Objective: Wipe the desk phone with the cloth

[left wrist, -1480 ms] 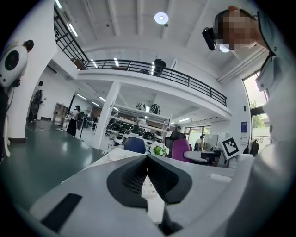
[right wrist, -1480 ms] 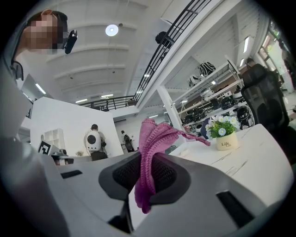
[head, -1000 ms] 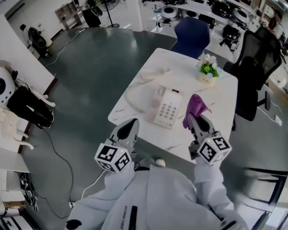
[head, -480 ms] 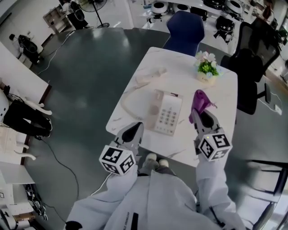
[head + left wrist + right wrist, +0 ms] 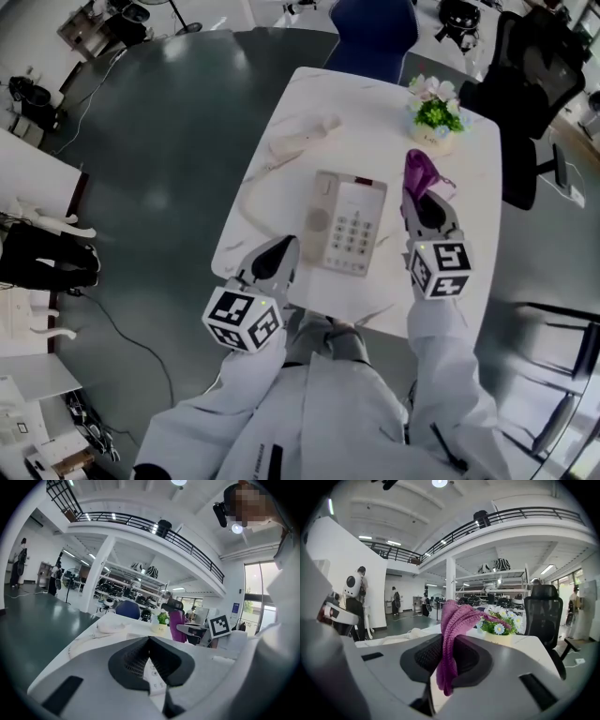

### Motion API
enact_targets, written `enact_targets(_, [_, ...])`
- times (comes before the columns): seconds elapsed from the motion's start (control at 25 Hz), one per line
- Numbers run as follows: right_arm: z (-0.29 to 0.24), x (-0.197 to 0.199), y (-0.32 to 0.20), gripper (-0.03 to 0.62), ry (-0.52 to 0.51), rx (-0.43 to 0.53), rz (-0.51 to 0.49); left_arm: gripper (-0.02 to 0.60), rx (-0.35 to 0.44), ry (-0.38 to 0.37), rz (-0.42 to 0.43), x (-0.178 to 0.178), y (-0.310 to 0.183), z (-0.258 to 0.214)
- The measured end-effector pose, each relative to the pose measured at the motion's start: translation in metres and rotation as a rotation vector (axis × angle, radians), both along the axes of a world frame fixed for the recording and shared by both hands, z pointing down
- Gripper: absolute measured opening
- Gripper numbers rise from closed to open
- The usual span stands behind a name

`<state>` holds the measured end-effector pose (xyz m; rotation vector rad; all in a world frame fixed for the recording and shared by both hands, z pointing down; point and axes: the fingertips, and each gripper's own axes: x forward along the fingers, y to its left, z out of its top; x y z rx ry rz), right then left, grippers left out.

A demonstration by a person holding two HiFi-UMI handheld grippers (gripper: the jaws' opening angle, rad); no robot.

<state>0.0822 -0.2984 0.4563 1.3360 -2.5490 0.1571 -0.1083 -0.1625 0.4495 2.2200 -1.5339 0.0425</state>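
The white desk phone (image 5: 349, 223) lies on the white table (image 5: 469, 187), keypad up. Its handset (image 5: 300, 139) is off the base, at the far left of the table, on a curled cord (image 5: 251, 202). My right gripper (image 5: 424, 199) hovers just right of the phone and is shut on a purple knitted cloth (image 5: 420, 172), which stands up out of the jaws. In the right gripper view the cloth (image 5: 452, 620) hangs between the pads. My left gripper (image 5: 284, 248) is shut and holds nothing, at the table's near edge, left of the phone. Between its jaws the keypad (image 5: 153, 674) shows.
A small pot of flowers (image 5: 434, 112) stands at the far right of the table. A blue chair (image 5: 370, 28) is behind the table and a black office chair (image 5: 530, 56) at its right. Dark floor lies on the left, with a cable (image 5: 122, 319).
Both grippers have moved forward toward the table. The right one, still holding the cloth, now sits beside the phone's right edge. The left one has reached the table's near edge.
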Motion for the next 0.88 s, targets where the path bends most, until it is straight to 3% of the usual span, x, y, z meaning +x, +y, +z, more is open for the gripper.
enact_targets(0.44, [0.034,-0.028,-0.033,0.038,0.18,0.001,-0.044,-0.003,-0.053,0.033,0.067,-0.003,-0.029,0.024])
enact_targets(0.88, [0.053,-0.064,-0.025,0.038,0.313,-0.096,-0.257,-0.003,-0.09,0.068,0.109,-0.004,-0.042,0.037])
